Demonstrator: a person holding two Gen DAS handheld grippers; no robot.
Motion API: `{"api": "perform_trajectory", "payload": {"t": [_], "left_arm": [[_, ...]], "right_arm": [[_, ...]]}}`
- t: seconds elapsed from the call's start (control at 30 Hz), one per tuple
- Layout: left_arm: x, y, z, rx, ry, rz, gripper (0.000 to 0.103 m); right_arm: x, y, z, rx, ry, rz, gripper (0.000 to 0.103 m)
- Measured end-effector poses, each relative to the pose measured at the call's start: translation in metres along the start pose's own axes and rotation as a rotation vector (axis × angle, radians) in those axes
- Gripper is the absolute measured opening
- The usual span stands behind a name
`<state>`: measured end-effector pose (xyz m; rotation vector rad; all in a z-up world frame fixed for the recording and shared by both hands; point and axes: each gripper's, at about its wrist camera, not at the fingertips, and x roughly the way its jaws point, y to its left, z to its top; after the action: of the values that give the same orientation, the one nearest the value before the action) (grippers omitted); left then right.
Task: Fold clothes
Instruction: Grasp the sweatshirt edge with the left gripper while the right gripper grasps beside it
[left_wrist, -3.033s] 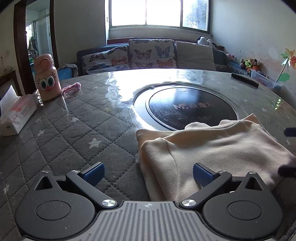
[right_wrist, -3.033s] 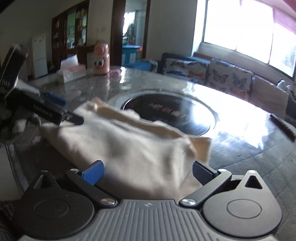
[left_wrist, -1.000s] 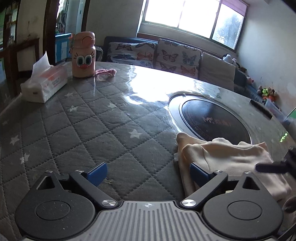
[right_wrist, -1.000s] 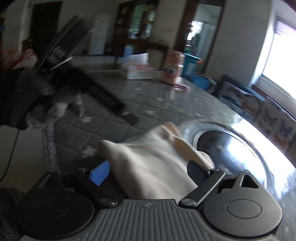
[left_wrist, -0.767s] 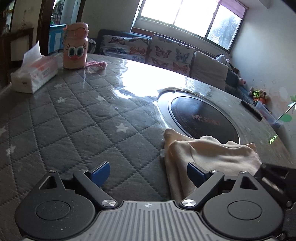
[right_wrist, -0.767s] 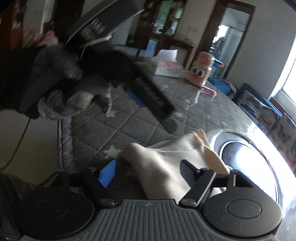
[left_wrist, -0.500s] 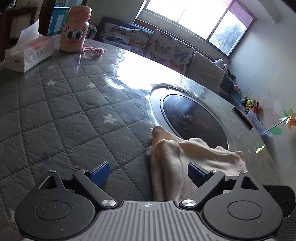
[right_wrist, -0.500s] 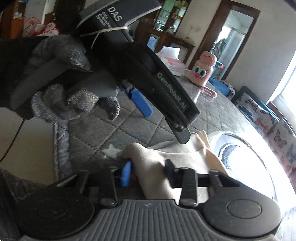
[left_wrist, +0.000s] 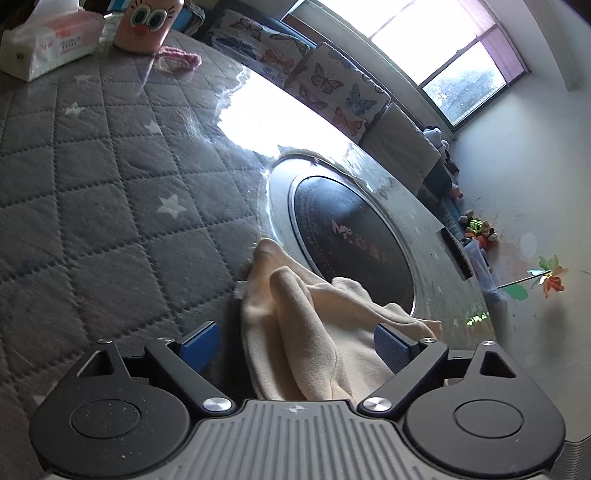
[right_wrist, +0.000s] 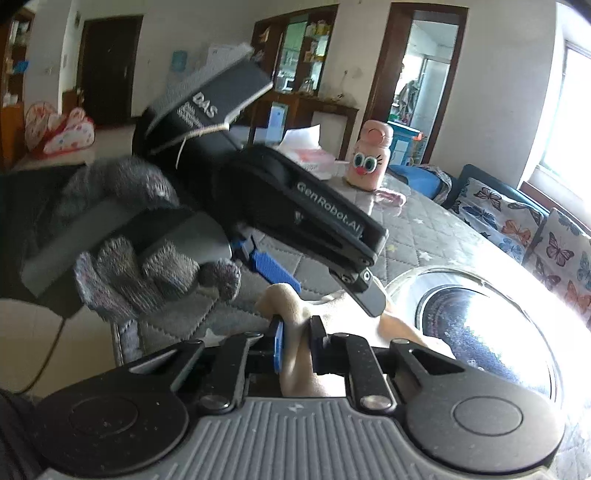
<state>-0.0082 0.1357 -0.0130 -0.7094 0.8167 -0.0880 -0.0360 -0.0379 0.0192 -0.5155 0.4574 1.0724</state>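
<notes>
A cream garment (left_wrist: 288, 295) lies bunched in folds on the grey quilted table cover (left_wrist: 110, 184), next to the round dark inset (left_wrist: 351, 236). My left gripper (left_wrist: 295, 345) straddles the garment's near end. Its jaws are closing, wide apart, with the cloth between the blue pads (left_wrist: 199, 343) and not squeezed. In the right wrist view my right gripper (right_wrist: 295, 332) is closing with its pads pinching a raised fold of the garment (right_wrist: 284, 295). The left gripper (right_wrist: 325, 286), held by a grey-gloved hand (right_wrist: 147, 258), hangs just above and beyond that fold.
A tissue box (left_wrist: 48, 40), a pink cartoon bottle (left_wrist: 147, 22) and a small pink item (left_wrist: 181, 57) stand at the table's far left. A flat black object (left_wrist: 456, 253) lies at the far right edge. A sofa with butterfly cushions (left_wrist: 332, 81) runs behind the table.
My right gripper's jaws have come together onto a fold of the garment. My left gripper has rolled and shifted over the garment's end, so cloth now lies between its jaws.
</notes>
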Motion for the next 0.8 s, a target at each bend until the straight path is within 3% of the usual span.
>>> {"api": "perform_trajectory", "payload": {"t": [0.03, 0.13, 0.2, 0.3, 0.43, 0.57, 0.8], "left_arm": [[0.001, 0.000, 0.000, -0.008, 0.004, -0.007, 0.085], [0.005, 0.002, -0.001, -0.047, 0.021, -0.034, 0.062], [0.009, 0.006, -0.001, -0.071, 0.033, -0.038, 0.038], [0.011, 0.009, 0.000, -0.081, 0.042, -0.035, 0.023], [0.011, 0.010, -0.001, -0.069, 0.041, -0.028, 0.020], [0.011, 0.008, -0.002, -0.054, 0.036, -0.023, 0.020], [0.011, 0.008, -0.002, -0.049, 0.034, -0.022, 0.020]], "right_arm": [[-0.001, -0.002, 0.000, 0.004, -0.006, 0.001, 0.012], [-0.006, -0.005, -0.002, 0.013, -0.015, 0.010, 0.012], [-0.009, -0.006, -0.004, 0.016, -0.018, 0.018, 0.012], [-0.012, -0.008, -0.007, 0.024, -0.017, 0.026, 0.012], [-0.017, -0.018, -0.010, 0.082, -0.011, 0.037, 0.019], [-0.031, -0.028, -0.019, 0.150, -0.008, -0.007, 0.021], [-0.043, -0.084, -0.053, 0.331, 0.045, -0.219, 0.021]]}}
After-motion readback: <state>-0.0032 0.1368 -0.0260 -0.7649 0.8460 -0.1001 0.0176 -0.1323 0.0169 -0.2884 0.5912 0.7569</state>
